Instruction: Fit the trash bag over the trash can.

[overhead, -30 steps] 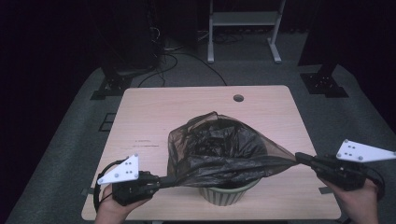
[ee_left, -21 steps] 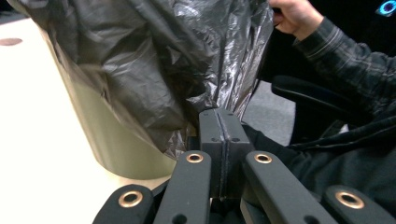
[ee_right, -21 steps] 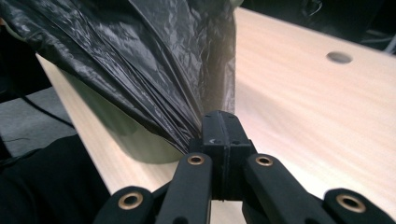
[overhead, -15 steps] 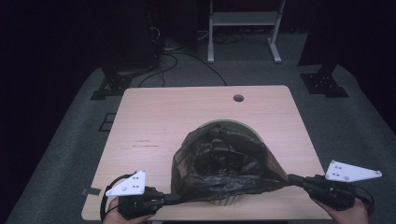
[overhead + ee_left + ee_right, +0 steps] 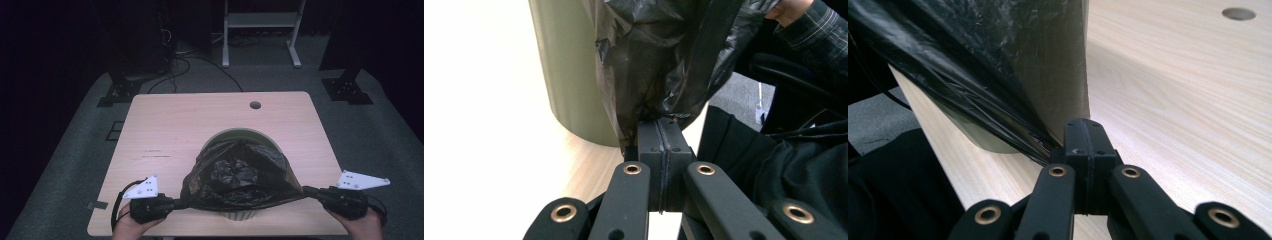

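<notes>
Black bin bag (image 5: 245, 175): draped over the near rim of a green bin (image 5: 239, 137), which stands by the near edge of the tabletop (image 5: 200, 120), mid-width. Left gripper (image 5: 176, 204): near the near-left corner, jaws clamped on the bag's left edge. Right gripper (image 5: 307, 191): near the near-right corner, jaws clamped on the bag's right edge. Bag stretched taut between both.

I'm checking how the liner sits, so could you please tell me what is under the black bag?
Under the black bag stands a green bin; its far rim and near base show. The left gripper and right gripper pinch the bag's edges. The bin's inside is covered.
</notes>
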